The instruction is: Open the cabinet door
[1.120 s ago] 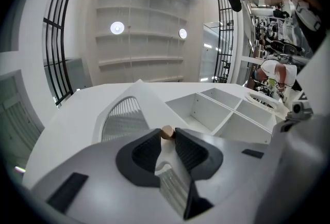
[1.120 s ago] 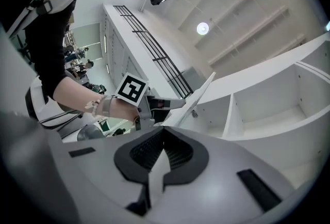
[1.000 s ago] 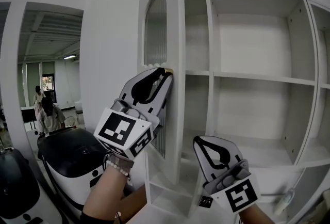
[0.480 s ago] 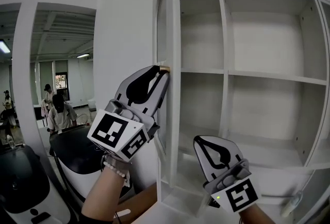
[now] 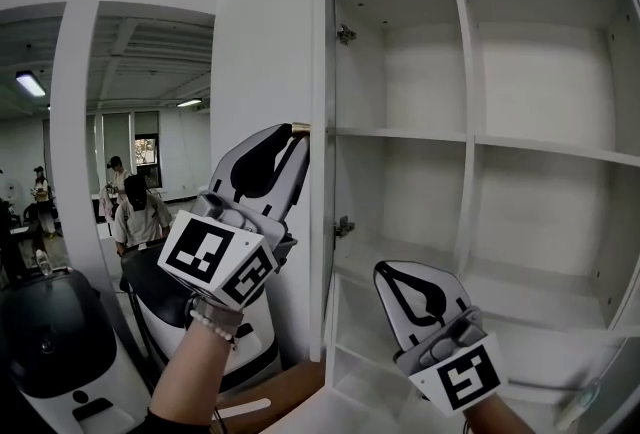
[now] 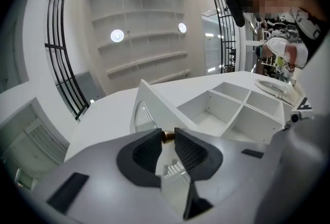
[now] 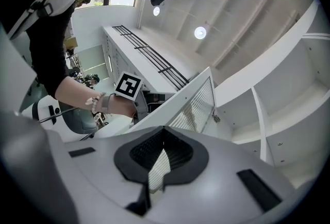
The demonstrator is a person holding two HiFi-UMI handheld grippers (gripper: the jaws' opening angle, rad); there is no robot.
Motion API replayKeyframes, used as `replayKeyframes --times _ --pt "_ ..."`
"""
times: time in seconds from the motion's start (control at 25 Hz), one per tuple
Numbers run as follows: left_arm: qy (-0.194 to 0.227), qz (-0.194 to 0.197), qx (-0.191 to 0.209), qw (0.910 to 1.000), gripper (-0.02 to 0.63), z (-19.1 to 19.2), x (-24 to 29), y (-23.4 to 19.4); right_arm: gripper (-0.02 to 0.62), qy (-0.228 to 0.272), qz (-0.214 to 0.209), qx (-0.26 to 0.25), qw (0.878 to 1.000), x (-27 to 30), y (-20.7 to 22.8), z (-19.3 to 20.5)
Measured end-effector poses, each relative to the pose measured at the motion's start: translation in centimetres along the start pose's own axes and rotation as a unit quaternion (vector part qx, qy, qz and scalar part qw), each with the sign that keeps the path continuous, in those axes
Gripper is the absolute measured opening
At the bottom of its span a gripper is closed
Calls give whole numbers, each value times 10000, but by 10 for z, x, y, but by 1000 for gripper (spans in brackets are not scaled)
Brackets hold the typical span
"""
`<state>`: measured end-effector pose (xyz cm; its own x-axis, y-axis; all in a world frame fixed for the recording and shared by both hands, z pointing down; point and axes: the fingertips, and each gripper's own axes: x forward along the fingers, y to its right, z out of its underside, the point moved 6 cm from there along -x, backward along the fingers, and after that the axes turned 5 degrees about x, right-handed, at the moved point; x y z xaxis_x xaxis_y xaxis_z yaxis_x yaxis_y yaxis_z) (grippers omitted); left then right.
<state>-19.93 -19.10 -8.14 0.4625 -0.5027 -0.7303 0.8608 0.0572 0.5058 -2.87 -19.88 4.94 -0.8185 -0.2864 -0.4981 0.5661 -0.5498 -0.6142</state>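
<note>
Your left claw [image 6: 167, 136] is closed on the small brass knob [image 6: 168, 137] of the door [image 5: 322, 172]. The knob sits between the two dark jaw tips and touches both. The jaws stand narrow, no wider than the knob, and have just been closing on it. In the head view this claw points up and to the right, with its tips at the door's outer face about halfway up.

The door stands swung out from the cabinet [image 5: 470, 137] and is seen nearly edge-on in the head view, as a thin white strip left of the open compartments. Two hinges show on its inner side, one near the top [image 5: 345, 34] and one lower down [image 5: 343, 225]. The right gripper view shows the door's ribbed panel [image 7: 198, 104].

Your right claw [image 5: 383, 270] is lower, in front of the cabinet's lower compartments, and points up. Its jaws are together, with the tips meeting and nothing held between them. It touches neither the door nor a shelf [image 5: 540, 150].

The shelves in view hold nothing. The marker cube [image 5: 220, 257] of your left claw faces the head camera.
</note>
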Motion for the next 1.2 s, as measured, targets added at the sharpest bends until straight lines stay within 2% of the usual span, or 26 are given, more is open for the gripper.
replayKeyframes --times 0.28,0.68,0.88,0.96,1.2 --pt "-308 -173 265 9990 62 1 -17 -23 0 236 -238 194 9992 24 -20 3" --pt "-521 -371 534 9965 44 3 -31 -47 0 350 -382 370 9980 42 -33 10" --pt "-682 -603 673 9936 25 9 -41 -61 0 446 -432 445 9971 49 -38 11" --pt "-766 -711 732 9918 -2 12 -43 -66 0 494 -461 482 9965 52 -38 12" --pt "-987 -943 760 9877 -5 25 -59 -84 0 564 -589 531 9953 60 -46 15"
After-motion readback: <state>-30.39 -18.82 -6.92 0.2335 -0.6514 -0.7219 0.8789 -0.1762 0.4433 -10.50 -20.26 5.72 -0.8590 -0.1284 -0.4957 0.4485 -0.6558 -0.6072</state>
